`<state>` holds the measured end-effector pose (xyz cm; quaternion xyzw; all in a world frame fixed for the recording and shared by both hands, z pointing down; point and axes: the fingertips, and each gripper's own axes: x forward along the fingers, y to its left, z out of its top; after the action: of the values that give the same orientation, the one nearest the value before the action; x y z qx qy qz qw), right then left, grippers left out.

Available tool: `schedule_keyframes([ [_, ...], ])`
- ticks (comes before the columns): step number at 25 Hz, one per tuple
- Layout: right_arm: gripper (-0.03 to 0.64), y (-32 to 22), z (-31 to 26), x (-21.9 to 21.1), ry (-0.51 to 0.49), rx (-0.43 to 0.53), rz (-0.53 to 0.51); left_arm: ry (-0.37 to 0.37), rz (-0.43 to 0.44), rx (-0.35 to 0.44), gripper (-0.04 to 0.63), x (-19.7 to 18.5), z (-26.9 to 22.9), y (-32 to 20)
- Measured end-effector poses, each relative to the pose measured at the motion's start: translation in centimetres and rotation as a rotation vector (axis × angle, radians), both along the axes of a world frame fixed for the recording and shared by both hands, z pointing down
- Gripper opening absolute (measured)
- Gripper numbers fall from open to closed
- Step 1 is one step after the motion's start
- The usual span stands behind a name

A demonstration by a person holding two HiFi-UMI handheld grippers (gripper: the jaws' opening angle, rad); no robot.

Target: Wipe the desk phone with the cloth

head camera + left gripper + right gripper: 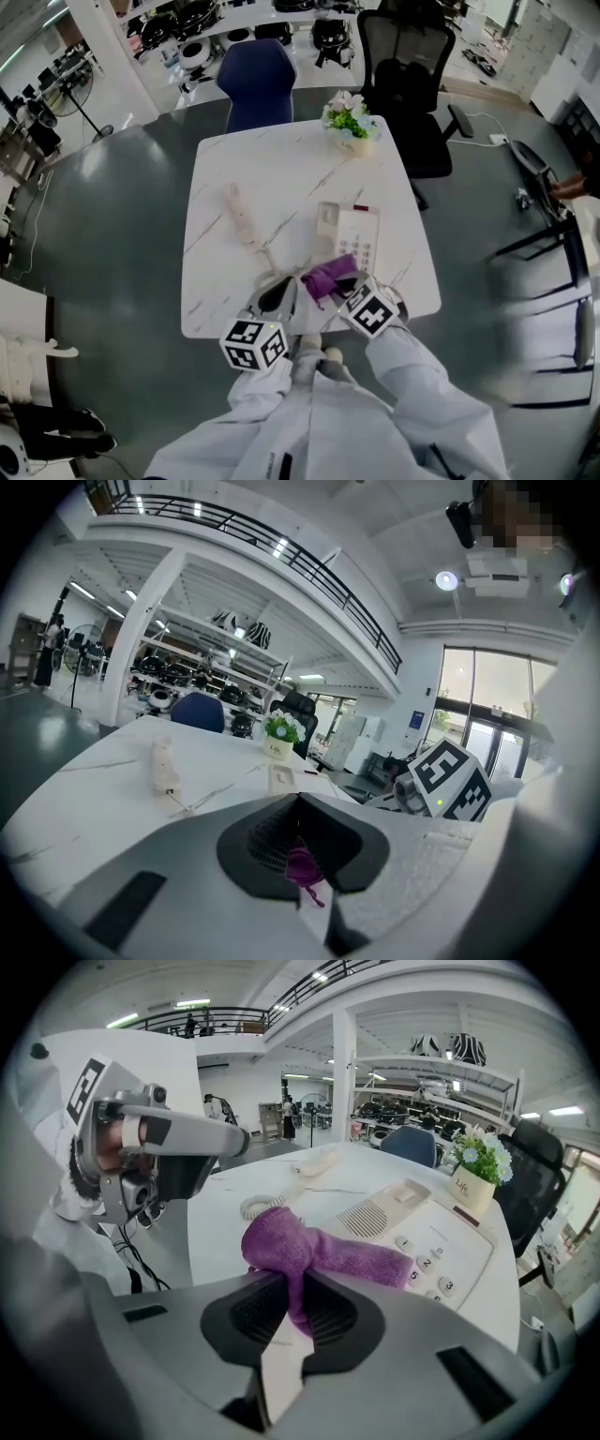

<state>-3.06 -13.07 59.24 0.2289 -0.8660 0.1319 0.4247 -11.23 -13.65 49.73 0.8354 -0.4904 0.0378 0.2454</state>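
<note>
The white desk phone (356,236) (441,1232) lies on the marble table (234,159). Its handset (242,216) (164,766) lies off the base to the left, joined to it by a coiled cord (255,1206). A purple cloth (328,277) (314,1246) rests against the phone's near edge by the keys. My right gripper (345,284) (292,1302) is shut on its near end. My left gripper (286,286) (300,855) sits just left of the cloth, jaws together, with a small purple bit (304,866) showing between them.
A small pot of flowers (352,122) stands at the table's far edge. A blue chair (255,80) and a black office chair (408,84) are behind the table. Both grippers are near the table's front edge, close to the person's white sleeves.
</note>
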Motion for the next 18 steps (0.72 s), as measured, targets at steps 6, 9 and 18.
schedule_keyframes([
  [6,0.032,0.8,-0.8,1.0,-0.137,-0.074,0.049,-0.011,0.005,0.054,-0.002,-0.3,-2.0,-0.3],
  [9,0.032,0.1,-2.6,1.8,-0.245,-0.076,0.111,-0.017,0.008,0.089,-0.002,-0.6,-3.2,-0.7],
  [18,0.032,-2.2,-9.5,4.6,-0.589,-0.003,0.28,-0.018,0.012,0.172,-0.002,-1.1,-6.9,-1.3],
])
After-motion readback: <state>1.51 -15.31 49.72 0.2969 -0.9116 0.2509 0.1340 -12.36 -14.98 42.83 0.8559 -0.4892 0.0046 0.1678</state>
